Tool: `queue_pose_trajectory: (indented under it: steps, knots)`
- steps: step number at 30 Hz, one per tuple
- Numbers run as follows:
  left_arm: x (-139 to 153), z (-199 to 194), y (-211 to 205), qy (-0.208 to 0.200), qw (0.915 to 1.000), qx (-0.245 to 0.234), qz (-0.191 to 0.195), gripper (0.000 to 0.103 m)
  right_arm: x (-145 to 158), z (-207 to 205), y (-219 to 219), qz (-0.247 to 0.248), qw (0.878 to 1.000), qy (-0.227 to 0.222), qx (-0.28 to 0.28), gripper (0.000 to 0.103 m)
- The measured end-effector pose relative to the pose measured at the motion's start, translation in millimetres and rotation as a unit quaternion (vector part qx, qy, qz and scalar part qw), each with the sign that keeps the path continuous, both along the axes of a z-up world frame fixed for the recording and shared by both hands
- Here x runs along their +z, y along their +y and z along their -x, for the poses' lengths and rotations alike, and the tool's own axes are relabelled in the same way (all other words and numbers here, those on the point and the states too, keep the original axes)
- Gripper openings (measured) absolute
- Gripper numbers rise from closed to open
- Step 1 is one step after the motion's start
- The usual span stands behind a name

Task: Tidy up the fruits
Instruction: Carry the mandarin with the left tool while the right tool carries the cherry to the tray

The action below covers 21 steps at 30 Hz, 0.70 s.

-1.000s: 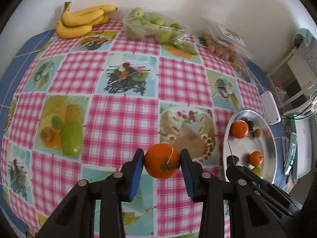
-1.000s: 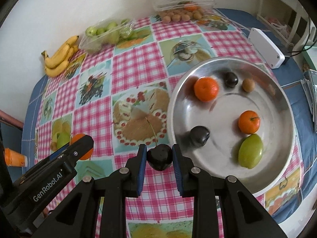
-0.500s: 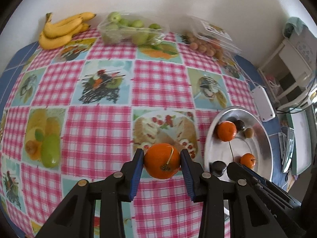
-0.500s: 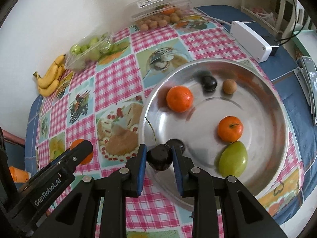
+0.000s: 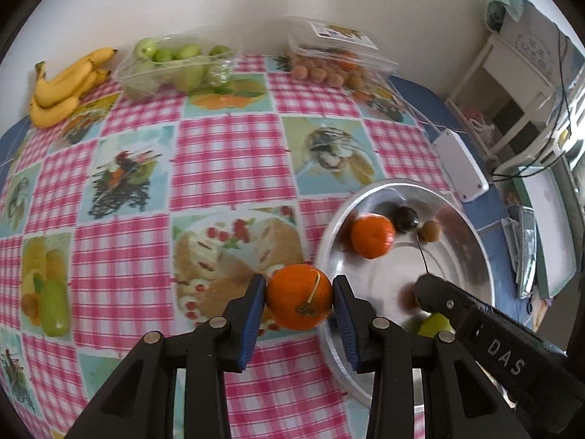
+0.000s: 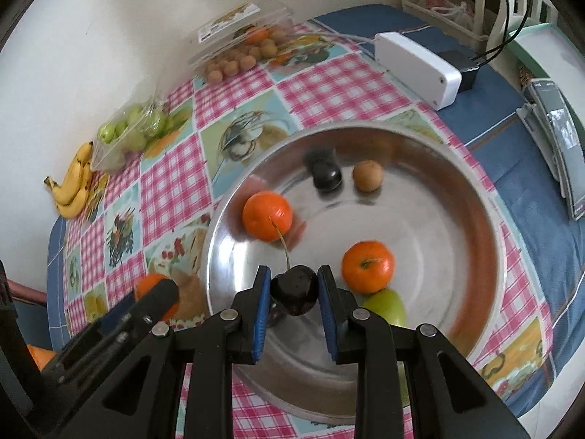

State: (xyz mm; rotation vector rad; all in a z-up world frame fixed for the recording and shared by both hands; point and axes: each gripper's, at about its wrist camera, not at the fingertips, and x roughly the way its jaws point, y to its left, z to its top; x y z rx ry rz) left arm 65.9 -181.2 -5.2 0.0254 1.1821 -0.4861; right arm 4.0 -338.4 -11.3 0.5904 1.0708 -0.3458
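Right gripper point(image 6: 294, 289), fingers pinching a dark cherry point(image 6: 294, 289), hangs over the steel bowl point(image 6: 486, 241); left gripper point(image 5: 298, 298), pinching a mandarin point(image 5: 299, 297), hangs at its rim, farther out.

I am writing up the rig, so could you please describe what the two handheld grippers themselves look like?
Both are matte black plastic. The left gripper and right gripper each have two angular fingers with triangular cut-outs, silver pivot pins and ribbed blue pads. White lettering reading DAS shows on the right gripper's side in the left wrist view. No hands, sleeves or cables on the grippers are visible.
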Motion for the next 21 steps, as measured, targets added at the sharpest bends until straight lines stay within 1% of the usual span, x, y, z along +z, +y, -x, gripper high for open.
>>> queue_pose_trajectory:
  steps: [9, 12, 21]
  knots:
    - [8.6, -0.6, -30.7, -0.017, 0.9992, -0.037, -0.002, 0.04, 8.7, 5.7, -25.4, 0.006, 0.999, -0.022, -0.031, 0.027]
    - [11.2, -3.0, -37.1, -0.021, 0.9988, -0.044, 0.001, 0.04, 11.2, 8.1, -36.0, 0.018, 0.998, -0.025, -0.048, 0.027]
    - [-1.8, -9.4, -50.3, -0.008, 0.9983, -0.057, -0.004, 0.04, 1.9, 13.5, -63.1, 0.013, 0.996, -0.018, -0.081, 0.027]
